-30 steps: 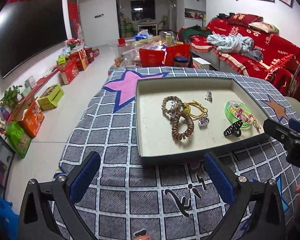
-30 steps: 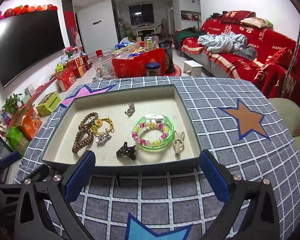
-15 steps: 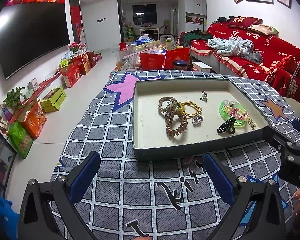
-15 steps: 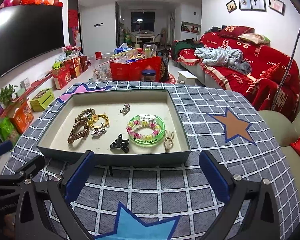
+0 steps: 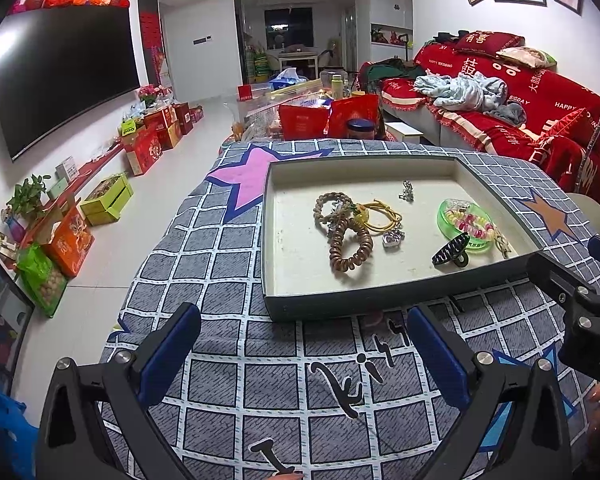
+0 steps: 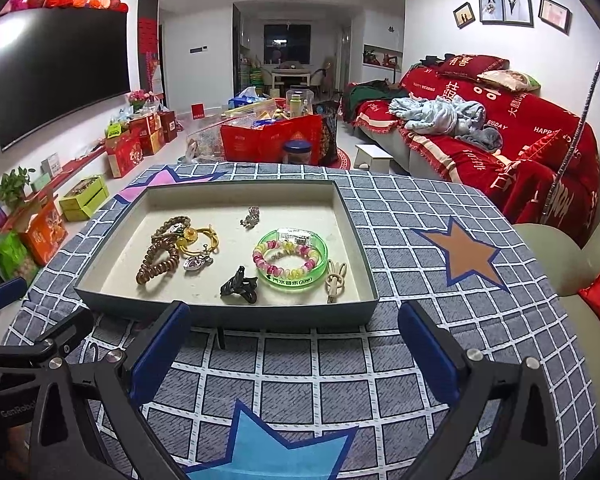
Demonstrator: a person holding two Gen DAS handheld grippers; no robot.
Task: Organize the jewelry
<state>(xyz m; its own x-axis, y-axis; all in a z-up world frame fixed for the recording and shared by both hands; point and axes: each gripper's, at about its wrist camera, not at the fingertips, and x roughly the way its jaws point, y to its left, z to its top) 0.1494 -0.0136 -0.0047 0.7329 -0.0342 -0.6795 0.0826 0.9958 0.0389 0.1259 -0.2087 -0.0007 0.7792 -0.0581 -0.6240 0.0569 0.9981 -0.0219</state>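
Left wrist view: left claw (image 5: 300, 350) spread wide, empty, above the checked desk (image 5: 204, 280); tray (image 5: 300, 304) at 1 o'clock holding a brown coil bracelet (image 5: 350, 246) and black hair clip (image 5: 452, 250).
Right wrist view: right claw (image 6: 294, 348) wide, empty; tray (image 6: 228, 314) at 12 o'clock; green bangle (image 6: 290, 258) around a beaded bracelet (image 6: 285, 257).

"happy" on red sofa cover (image 6: 540, 128)

My left tongs (image 5: 300, 346) and right tongs (image 6: 294, 342) look alike: black angular frames with triangular cut-outs, silver screws at the joints, and blue pads (image 6: 160, 350) lining each finger. Pale lettering reading "GenRobo" marks one black body.
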